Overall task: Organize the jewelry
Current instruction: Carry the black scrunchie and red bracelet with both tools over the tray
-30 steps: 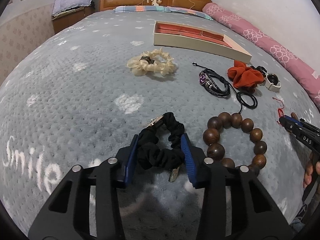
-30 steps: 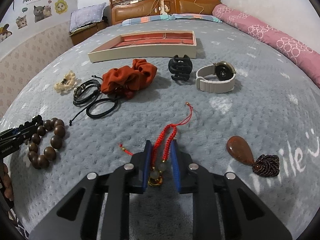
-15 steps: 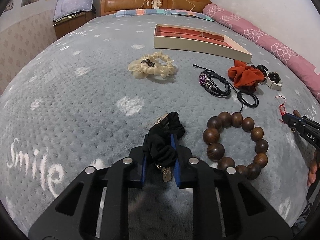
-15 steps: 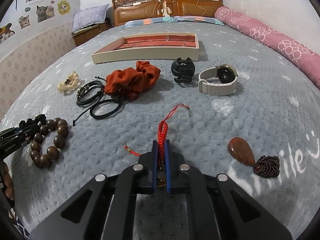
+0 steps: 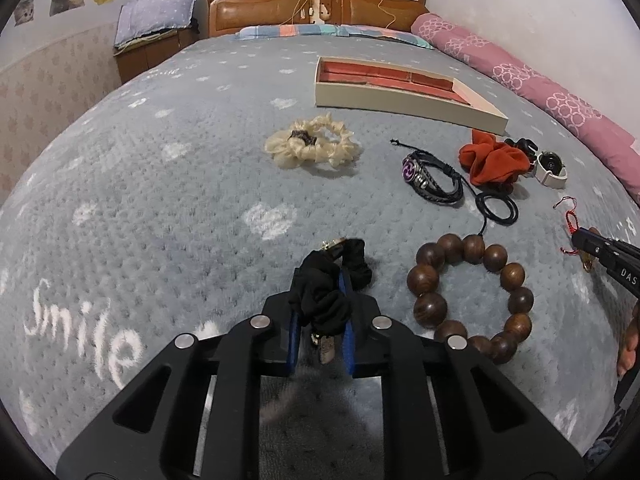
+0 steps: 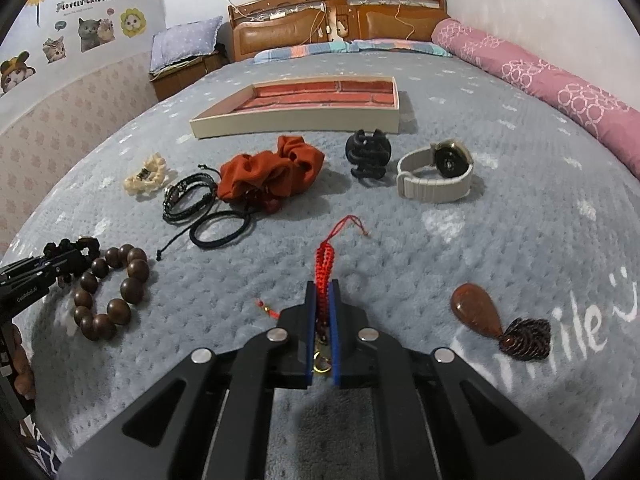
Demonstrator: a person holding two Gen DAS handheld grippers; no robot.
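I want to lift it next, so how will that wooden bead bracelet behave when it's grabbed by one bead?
The wooden bead bracelet will probably droop: its separate round beads look strung, not rigid. The beads are large and glossy, so pads may slip off one. On the plush grey blanket it seems unlikely to roll.

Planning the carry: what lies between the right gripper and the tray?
In the right wrist view, the rust-orange scrunchie and black claw clip lie between the right gripper and the tray.

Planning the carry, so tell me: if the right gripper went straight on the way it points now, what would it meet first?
Probably the grey blanket just ahead, since the right gripper, shut on the red braided cord charm, points downward. Further along that line lies the rust-orange scrunchie; depth is unclear.
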